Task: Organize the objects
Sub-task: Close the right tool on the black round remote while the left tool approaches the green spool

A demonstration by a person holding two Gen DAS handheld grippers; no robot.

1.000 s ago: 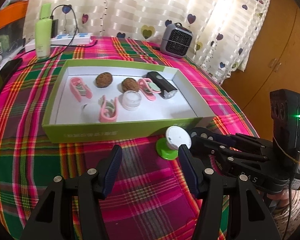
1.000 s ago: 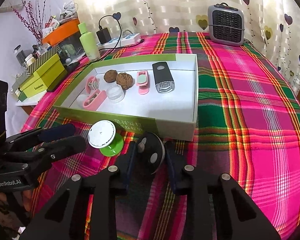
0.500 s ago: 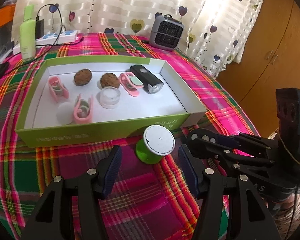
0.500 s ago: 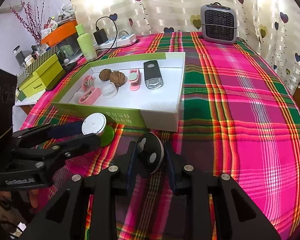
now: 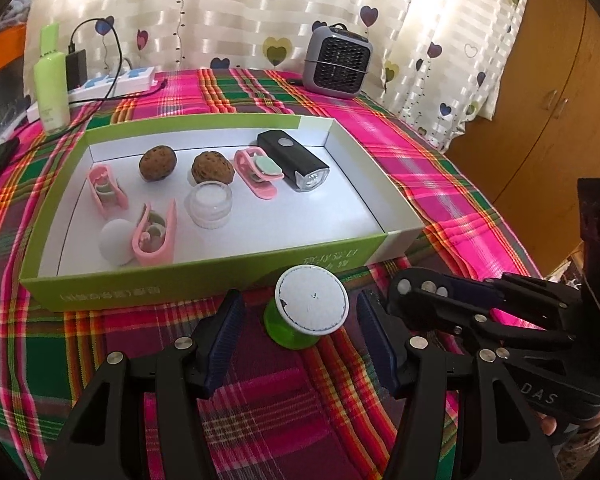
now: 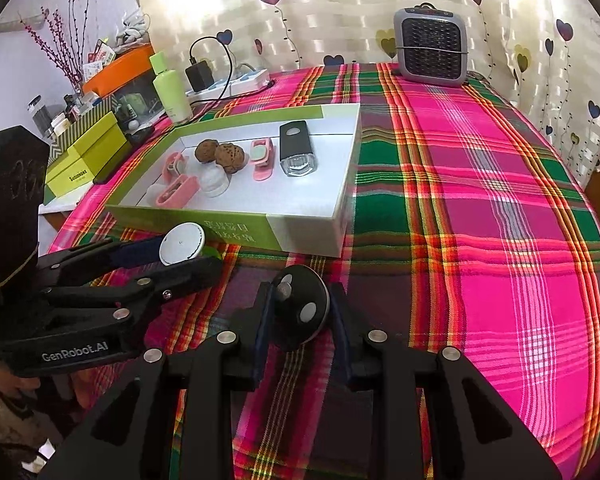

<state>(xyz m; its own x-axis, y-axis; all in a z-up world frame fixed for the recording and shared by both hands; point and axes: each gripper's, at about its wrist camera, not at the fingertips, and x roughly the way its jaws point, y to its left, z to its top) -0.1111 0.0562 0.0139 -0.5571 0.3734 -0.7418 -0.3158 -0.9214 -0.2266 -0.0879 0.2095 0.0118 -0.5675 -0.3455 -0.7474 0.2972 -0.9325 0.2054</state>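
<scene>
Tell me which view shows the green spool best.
The left wrist view: the green spool sits centred between the open left tongs, white cap and green base clear. In the right wrist view, those tongs hide most of it.

Grey fan heater [image 5: 337, 62] at the far edge of the plaid-clothed surface [image 6: 480, 208], green bottle [image 5: 52, 80] beside a white power strip [image 5: 112, 84], heart-print curtain [image 5: 240, 8] behind, wooden cabinet [image 5: 548, 92]

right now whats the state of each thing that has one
left gripper: open, fingers either side of the green spool, not pressing
right gripper: shut on the black disc
green spool: tilted on the cloth, outside the box
black disc: held on edge
box: open, no lid
</scene>
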